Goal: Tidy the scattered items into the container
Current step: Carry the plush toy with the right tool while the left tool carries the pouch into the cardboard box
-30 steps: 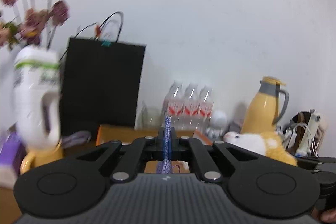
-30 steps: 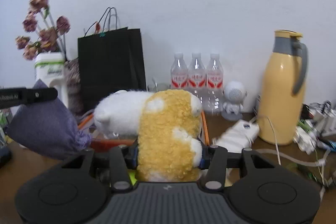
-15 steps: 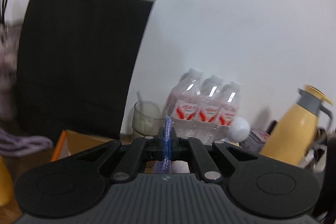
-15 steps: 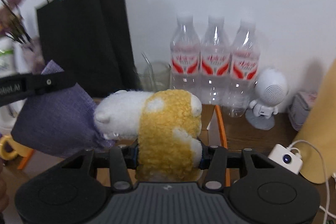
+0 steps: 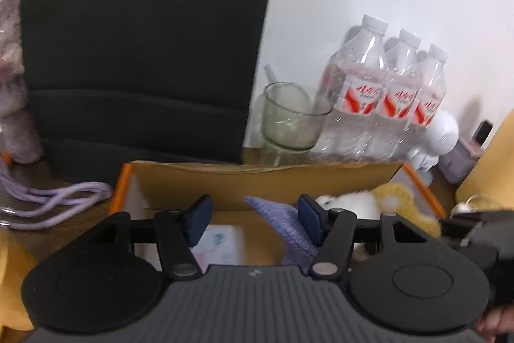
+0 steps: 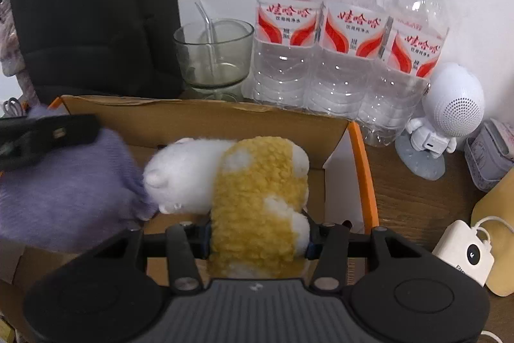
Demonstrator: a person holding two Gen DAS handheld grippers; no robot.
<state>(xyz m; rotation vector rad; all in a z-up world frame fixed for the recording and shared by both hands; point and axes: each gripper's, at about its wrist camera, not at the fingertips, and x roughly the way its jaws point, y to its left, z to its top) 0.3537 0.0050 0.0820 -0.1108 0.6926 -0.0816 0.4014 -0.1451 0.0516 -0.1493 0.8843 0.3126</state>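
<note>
A cardboard box with orange edges (image 5: 266, 182) (image 6: 205, 121) lies open below both grippers. My left gripper (image 5: 255, 222) is open over the box, and a purple knitted pouch (image 5: 282, 217) (image 6: 64, 188) hangs loose by its right finger. My right gripper (image 6: 258, 238) is shut on a yellow and white plush toy (image 6: 253, 192) and holds it over the right side of the box. The plush also shows in the left wrist view (image 5: 379, 201). A paper card (image 5: 218, 241) lies on the box floor.
A black paper bag (image 5: 144, 37) stands behind the box at left. A glass cup (image 6: 213, 53) and three water bottles (image 6: 347, 31) stand behind it. A white astronaut speaker (image 6: 446, 118), a white charger (image 6: 465, 253) and a purple cord (image 5: 54, 198) lie around.
Both grippers moved forward and down over the box. My left gripper opened and let go of the purple pouch. My right gripper still holds the plush.
</note>
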